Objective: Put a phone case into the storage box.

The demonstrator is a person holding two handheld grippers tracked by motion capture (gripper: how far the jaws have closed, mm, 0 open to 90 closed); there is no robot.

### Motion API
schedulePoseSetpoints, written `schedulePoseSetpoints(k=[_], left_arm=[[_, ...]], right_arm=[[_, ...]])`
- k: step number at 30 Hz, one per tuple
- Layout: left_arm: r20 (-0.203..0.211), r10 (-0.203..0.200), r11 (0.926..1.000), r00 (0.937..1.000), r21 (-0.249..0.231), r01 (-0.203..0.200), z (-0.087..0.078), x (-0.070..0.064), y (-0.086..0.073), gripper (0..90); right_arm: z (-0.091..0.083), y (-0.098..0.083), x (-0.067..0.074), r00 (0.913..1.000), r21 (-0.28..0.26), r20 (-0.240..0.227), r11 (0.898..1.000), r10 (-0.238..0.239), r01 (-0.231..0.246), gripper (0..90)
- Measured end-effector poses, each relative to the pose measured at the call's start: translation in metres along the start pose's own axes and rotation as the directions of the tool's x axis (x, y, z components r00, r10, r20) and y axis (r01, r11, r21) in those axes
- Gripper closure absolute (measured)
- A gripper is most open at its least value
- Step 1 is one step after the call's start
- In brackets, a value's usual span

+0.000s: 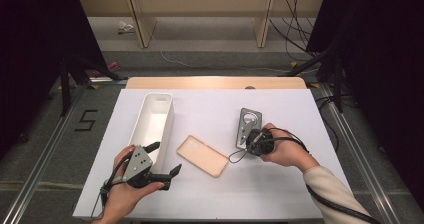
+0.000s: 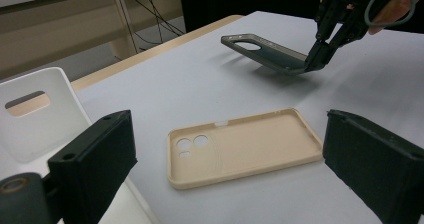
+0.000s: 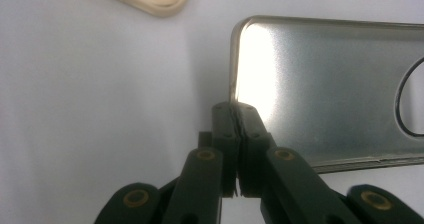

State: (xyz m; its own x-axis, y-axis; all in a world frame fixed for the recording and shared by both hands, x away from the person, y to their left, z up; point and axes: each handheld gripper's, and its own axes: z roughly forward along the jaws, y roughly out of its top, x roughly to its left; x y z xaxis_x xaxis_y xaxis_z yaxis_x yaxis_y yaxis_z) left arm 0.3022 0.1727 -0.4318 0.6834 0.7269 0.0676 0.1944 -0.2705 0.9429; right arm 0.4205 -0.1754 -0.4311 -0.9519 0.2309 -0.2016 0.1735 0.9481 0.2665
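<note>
R gripper [image 2: 314, 64] was pinched on the grey phone case [image 2: 265, 54] edge, lifted off the table [image 1: 280, 194]. L gripper [image 2: 227, 169] jaws spread, empty, by the beige case [image 2: 245, 146]. Next imo: carry to white bin [image 1: 152, 121], w/o slipping.

Grey phone case [image 1: 248, 125]: dark, semi-clear, round camera cutout at far end; near edge pinched and raised, far end lifted off the table, right of centre. Beige phone case [image 1: 202, 155]: open side up, flat, centre-near, lying diagonally.

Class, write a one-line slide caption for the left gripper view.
Open left gripper frames a beige phone case; beyond, the right gripper lifts a grey case.
</note>
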Motion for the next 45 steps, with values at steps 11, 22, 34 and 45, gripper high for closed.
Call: schedulePoseSetpoints(k=[11,22,34,45], left_arm=[[0.001,-0.006,1.0000,1.0000,0.000,0.006,0.001,0.002,-0.001,6.5],[-0.012,-0.028,0.9996,0.9995,-0.008,0.028,0.004,0.009,0.000,7.3],[-0.011,-0.033,0.9994,0.9994,0.003,0.033,0.013,0.017,0.005,7.5],[-0.004,-0.018,0.9998,0.9998,0.012,0.018,0.026,0.020,0.014,8.3]], right_arm=[[-0.013,-0.008,0.015,0.9996,-0.123,-0.017,0.992,0.020,-0.022,88.7],[-0.025,-0.011,0.029,0.9986,-0.236,-0.038,0.971,0.036,-0.044,88.6],[-0.032,-0.014,0.041,0.9974,-0.324,-0.052,0.944,0.050,-0.065,88.7],[-0.034,-0.011,0.054,0.9982,-0.340,-0.057,0.940,0.018,-0.036,88.7]])
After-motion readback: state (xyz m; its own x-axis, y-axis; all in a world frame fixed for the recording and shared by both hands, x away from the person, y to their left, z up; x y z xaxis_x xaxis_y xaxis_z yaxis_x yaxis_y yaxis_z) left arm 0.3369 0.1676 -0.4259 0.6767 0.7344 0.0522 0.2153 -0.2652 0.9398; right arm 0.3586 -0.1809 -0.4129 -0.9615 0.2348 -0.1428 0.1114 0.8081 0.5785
